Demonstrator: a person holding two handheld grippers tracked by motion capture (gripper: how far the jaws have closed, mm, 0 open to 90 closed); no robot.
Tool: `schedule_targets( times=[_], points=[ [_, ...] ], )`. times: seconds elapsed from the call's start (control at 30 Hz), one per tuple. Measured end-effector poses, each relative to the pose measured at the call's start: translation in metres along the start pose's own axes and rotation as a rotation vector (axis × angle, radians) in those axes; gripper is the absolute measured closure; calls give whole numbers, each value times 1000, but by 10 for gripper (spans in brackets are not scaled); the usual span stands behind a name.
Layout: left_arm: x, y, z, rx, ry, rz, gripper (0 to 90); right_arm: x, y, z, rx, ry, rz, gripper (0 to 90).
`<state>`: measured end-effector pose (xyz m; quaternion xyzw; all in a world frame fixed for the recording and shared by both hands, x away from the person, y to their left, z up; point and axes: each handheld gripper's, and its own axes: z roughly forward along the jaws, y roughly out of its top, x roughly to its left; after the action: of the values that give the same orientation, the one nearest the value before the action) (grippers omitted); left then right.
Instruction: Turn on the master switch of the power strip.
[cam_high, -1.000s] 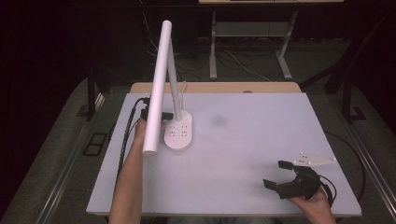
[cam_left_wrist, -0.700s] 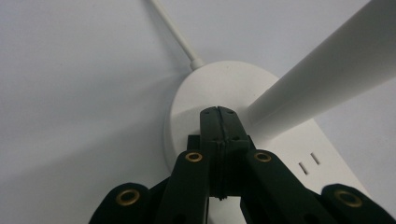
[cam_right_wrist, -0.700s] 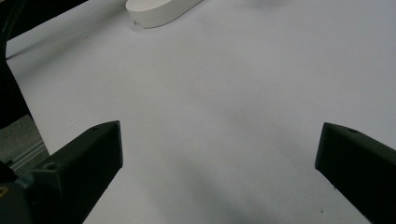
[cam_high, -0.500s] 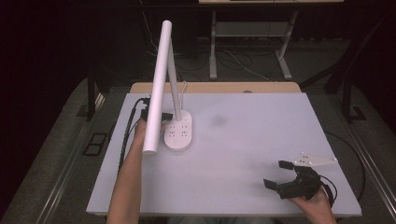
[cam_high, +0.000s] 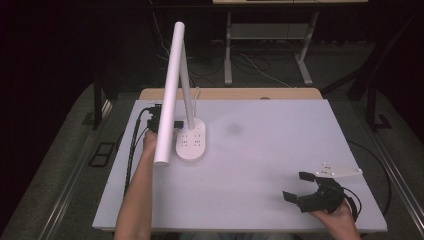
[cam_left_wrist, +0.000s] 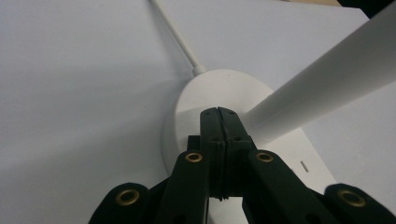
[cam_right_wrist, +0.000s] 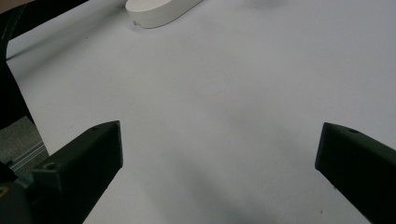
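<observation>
The left hand-held gripper (cam_left_wrist: 218, 113), jaws pressed together on nothing, rests its tips on the oval white plastic lamp base (cam_high: 190, 142) at the bench's (cam_high: 260, 150) far left. Nothing has shifted since a second ago, so probably a button press. The right hand-held gripper (cam_high: 300, 187) waits wide open and empty.

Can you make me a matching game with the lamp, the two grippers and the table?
Things:
1. left gripper
2. right gripper
3. lamp base
4. table

States:
A. white oval with a tall stem
B. jaws wide apart, nothing between them
C. flat and pale, bearing the lamp
D. jaws pressed together at the lamp base

Pairs: 1-D, 2-B, 3-A, 4-C
</observation>
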<state>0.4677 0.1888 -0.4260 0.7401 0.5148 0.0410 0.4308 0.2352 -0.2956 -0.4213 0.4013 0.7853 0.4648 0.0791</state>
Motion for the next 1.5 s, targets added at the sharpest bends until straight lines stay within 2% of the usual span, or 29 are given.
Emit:
schedule_targets(
  times=[0.2,0.57,0.7,0.73,0.87,1.03,1.17,1.3,1.5],
  points=[
    [-5,4,-7,-40,-11,27,850,-1,0,1,1,-2,-1,3],
    [-10,9,-34,-58,26,80,846,0,0,1,1,0,1,3],
    [-14,8,-43,-56,57,90,847,0,0,1,2,1,-3,3],
    [-14,9,-46,-47,56,95,847,0,1,1,2,2,-3,3],
    [-16,9,-54,-58,57,108,846,1,1,2,2,2,-7,3],
    [-20,9,-65,-97,61,109,842,0,1,2,3,4,-3,3],
    [-22,6,-75,-103,58,111,832,1,1,1,2,5,-3,3],
    [-24,1,-84,-129,55,99,809,1,1,1,1,5,-3,3],
    [-27,-11,-97,-153,38,104,767,1,1,1,0,7,-3,2]
  ],
)
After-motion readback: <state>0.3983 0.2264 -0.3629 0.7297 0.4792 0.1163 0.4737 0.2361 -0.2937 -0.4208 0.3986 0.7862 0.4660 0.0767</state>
